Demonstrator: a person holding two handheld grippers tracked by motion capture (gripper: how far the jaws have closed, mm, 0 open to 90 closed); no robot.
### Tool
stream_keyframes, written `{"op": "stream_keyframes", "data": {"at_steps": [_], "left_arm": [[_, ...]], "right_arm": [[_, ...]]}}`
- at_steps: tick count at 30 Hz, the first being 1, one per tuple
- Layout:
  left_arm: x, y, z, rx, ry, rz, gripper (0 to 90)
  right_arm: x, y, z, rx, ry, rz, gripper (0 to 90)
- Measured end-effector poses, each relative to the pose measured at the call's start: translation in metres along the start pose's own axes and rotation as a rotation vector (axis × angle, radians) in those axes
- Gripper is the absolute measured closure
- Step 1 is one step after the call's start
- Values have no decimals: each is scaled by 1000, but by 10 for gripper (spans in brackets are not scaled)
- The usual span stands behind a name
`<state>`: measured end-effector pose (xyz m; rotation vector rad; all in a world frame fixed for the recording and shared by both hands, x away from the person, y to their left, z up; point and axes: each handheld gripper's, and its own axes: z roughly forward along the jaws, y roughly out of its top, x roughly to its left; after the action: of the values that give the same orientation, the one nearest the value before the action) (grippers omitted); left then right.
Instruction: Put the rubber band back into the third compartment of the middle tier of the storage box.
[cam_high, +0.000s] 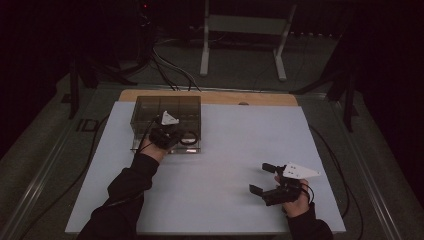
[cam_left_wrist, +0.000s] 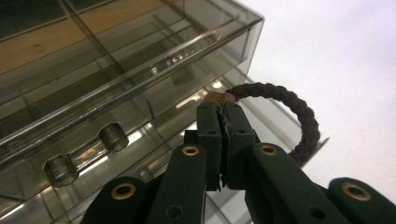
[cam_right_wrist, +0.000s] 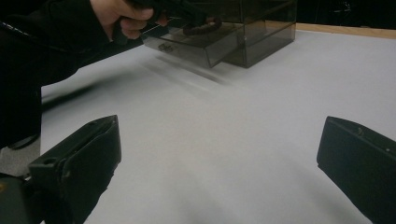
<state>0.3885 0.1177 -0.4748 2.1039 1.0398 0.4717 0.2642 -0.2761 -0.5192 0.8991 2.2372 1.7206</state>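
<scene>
A pale grey-white counter (cam_high: 215, 165) with a bare wooden strip along its far edge stands in a dark room; cables and a white metal frame (cam_high: 245, 35) lie on the floor beyond. Near the far left corner sits a smoky, see-through plastic drawer box (cam_high: 167, 112), hard-edged and glossy, its lowest drawer (cam_right_wrist: 196, 44) pulled out toward the person. The left gripper (cam_left_wrist: 223, 107) is clamped on a dark brown braided hair tie (cam_left_wrist: 299, 116), a soft ropey ring, held over the open drawer. The right gripper (cam_high: 262, 178) hovers near the counter's near right corner, jaws spread wide, holding nothing.
</scene>
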Motion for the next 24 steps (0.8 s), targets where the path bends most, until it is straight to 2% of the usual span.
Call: {"op": "stream_keyframes", "data": {"at_steps": [3,9,11,21,24], "left_arm": [[0,-2,3,11,7,1,887],[-5,-3,9,47,24,33,886],[-7,-4,11,64,44,47,885],[-8,-4,17,122,29,60,882],[-7,-5,18,140,17,52,882]], "right_arm": [[0,0,0,-1,2,4,0],[0,0,0,0,1,3,0],[0,0,-1,0,1,-2,0],[0,0,-1,2,3,1,0],[-1,0,0,2,4,6,0]]}}
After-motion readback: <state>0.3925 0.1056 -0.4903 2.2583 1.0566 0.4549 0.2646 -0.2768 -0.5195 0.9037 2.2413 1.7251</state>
